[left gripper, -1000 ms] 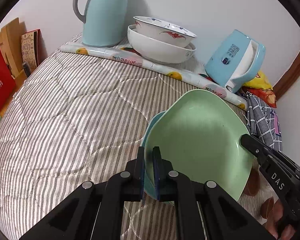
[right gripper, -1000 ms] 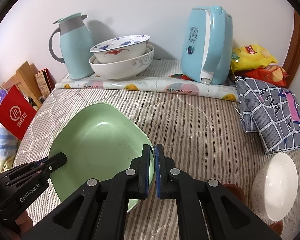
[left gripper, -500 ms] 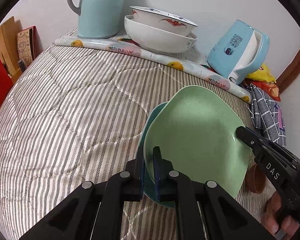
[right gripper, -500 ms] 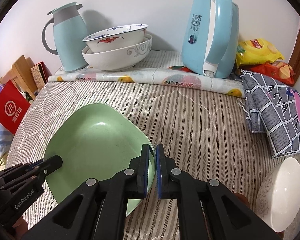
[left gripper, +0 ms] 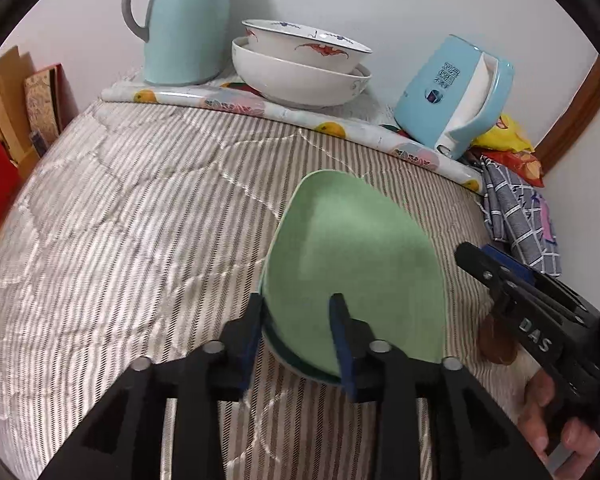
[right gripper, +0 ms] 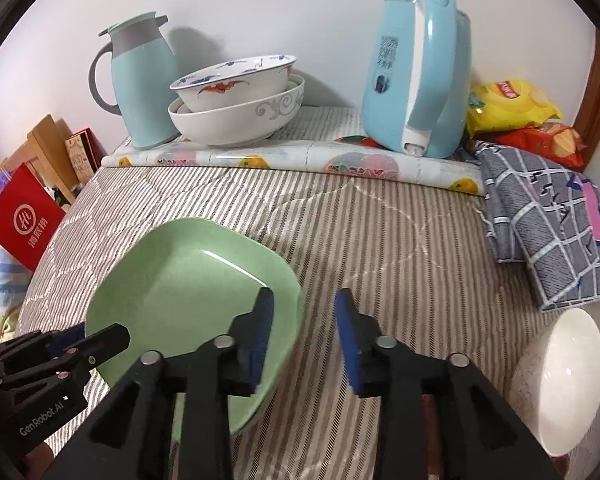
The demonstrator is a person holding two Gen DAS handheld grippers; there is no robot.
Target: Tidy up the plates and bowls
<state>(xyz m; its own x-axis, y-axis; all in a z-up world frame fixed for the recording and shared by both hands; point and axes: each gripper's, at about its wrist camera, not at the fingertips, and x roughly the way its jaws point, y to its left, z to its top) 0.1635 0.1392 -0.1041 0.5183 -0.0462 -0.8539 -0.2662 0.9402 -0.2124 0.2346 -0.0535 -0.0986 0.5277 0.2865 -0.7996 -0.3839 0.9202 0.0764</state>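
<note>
Right wrist view: green plate (right gripper: 188, 280) lies flat, corner toward the bowls (right gripper: 236, 108).

Green plate (right gripper: 188, 280) beneath open right hand-held gripper (right gripper: 304, 316)

- A plain white wall (right gripper: 300, 8) runs behind everything, evenly lit.
- A brown wooden door frame (right gripper: 598, 92), or perhaps trim, edges the right corner.
- A grey-and-white striped quilted mattress cover (right gripper: 380, 240) spreads across the foreground.
- Light wooden boards (right gripper: 46, 140) lean at the left wall, beside a red paper bag (right gripper: 24, 220).
</note>
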